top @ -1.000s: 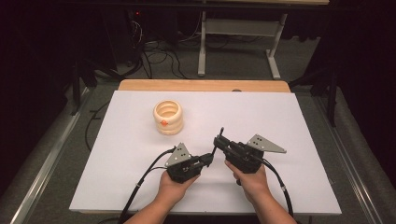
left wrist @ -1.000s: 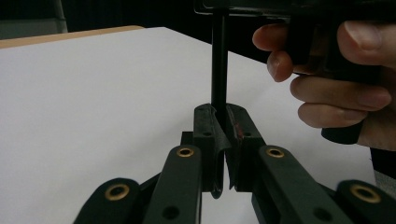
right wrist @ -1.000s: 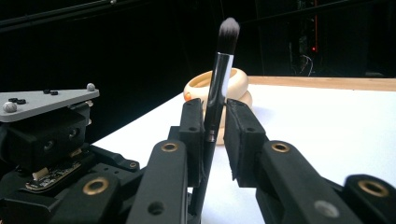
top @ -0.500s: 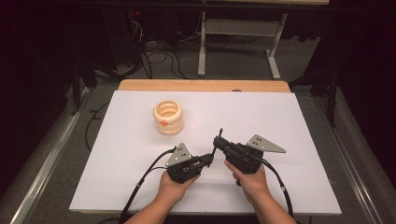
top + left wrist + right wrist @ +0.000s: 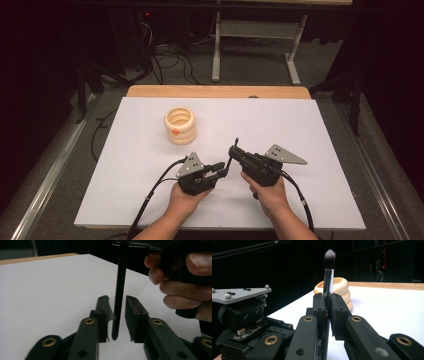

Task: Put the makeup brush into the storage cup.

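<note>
My right gripper (image 5: 326,305) clamps the brush (image 5: 328,272) upright for the cup (image 5: 180,124); left gripper (image 5: 117,305) jaws just opened, handle tip between them, untouched.

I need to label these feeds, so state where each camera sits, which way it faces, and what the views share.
High view: above the near table edge, looking forward and down on the white table; both forearms, left gripper, right gripper.
Left gripper view: rides the left gripper, whose jaws have just been opening around the black makeup brush; fingers beyond.
Right gripper view: rides the right gripper, clamping the brush, facing the cream ribbed ring-stack holder.
All share the brush.
</note>
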`<state>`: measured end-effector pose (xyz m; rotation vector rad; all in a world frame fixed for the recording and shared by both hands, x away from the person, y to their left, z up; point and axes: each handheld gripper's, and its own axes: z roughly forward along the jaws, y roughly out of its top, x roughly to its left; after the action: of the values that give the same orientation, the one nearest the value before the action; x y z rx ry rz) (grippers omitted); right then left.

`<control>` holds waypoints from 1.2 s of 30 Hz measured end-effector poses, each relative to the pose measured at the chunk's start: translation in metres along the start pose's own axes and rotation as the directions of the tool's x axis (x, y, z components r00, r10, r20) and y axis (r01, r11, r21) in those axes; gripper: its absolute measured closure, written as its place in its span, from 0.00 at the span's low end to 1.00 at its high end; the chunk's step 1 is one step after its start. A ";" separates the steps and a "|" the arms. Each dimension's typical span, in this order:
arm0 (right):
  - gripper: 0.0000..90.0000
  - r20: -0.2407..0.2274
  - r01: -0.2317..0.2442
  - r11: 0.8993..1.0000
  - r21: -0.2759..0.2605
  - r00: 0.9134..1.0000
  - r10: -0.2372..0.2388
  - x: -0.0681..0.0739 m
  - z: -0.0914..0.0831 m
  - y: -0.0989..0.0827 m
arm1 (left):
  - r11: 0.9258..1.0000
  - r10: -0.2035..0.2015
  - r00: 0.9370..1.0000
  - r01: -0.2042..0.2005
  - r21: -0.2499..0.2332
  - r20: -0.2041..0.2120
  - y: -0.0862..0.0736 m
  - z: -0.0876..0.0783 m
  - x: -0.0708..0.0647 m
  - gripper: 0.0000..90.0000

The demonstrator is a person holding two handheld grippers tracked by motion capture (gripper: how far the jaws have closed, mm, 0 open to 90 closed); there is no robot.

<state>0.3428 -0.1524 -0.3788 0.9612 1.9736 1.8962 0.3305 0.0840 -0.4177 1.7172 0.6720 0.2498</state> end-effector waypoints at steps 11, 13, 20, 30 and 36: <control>0.95 0.005 0.097 0.995 0.032 0.995 -0.097 0.007 0.002 -0.002 | 1.000 -0.001 1.000 0.001 -0.014 -0.016 0.005 -0.006 0.002 0.64; 0.95 0.001 0.116 0.992 0.038 0.993 -0.116 0.008 0.002 -0.003 | 1.000 0.005 1.000 -0.005 -0.015 -0.019 0.006 -0.007 0.002 0.64; 0.95 -0.009 0.161 0.985 0.063 0.987 -0.161 0.014 0.006 -0.006 | 1.000 0.014 1.000 -0.015 -0.014 -0.015 0.007 -0.007 0.001 0.68; 0.95 -0.027 0.193 0.978 0.078 0.981 -0.192 0.019 0.008 -0.008 | 1.000 0.023 1.000 -0.023 -0.017 -0.008 0.008 -0.008 -0.001 0.75; 0.95 -0.031 0.199 0.976 0.085 0.980 -0.197 0.020 0.010 -0.010 | 1.000 0.022 1.000 -0.022 -0.023 0.004 0.008 -0.009 -0.001 0.81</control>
<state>0.3303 -0.1316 -0.3843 0.7352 2.0944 1.7323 0.3277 0.0900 -0.4074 1.7036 0.6455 0.2678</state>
